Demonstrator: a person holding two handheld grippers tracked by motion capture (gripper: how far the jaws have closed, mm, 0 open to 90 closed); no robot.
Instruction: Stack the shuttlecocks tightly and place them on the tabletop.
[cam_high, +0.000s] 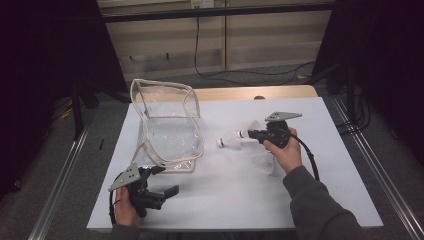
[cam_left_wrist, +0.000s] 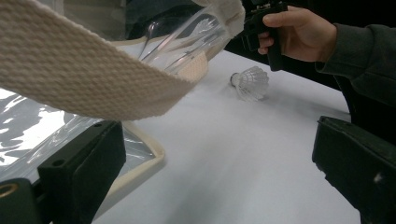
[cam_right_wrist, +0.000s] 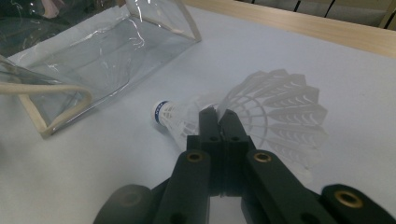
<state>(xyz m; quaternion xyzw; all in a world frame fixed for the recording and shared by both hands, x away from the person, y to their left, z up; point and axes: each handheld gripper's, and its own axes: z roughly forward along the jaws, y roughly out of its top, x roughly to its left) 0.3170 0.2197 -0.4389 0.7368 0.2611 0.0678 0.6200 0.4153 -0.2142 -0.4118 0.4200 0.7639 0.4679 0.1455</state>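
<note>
A clear plastic bag (cam_high: 167, 127) with cream fabric trim stands open on the white table (cam_high: 220, 200). My right gripper (cam_high: 245, 134) is shut on the skirt of a white shuttlecock (cam_high: 229, 140), whose blue-banded cork (cam_right_wrist: 160, 111) points toward the bag. In the right gripper view the jaws (cam_right_wrist: 218, 116) pinch that shuttlecock (cam_right_wrist: 176, 120). My left gripper (cam_high: 167, 180) stands open at the bag's near corner. In the left gripper view its jaws (cam_left_wrist: 210, 163) are wide apart, with the bag's trim (cam_left_wrist: 88, 79) crossing just above the left one.
A second shuttlecock (cam_high: 263, 162) lies by the right hand, also seen from the left gripper (cam_left_wrist: 251, 82). A third shuttlecock (cam_right_wrist: 280, 109) lies just beyond the held one. The table's wooden far edge (cam_high: 250, 93) runs behind the bag.
</note>
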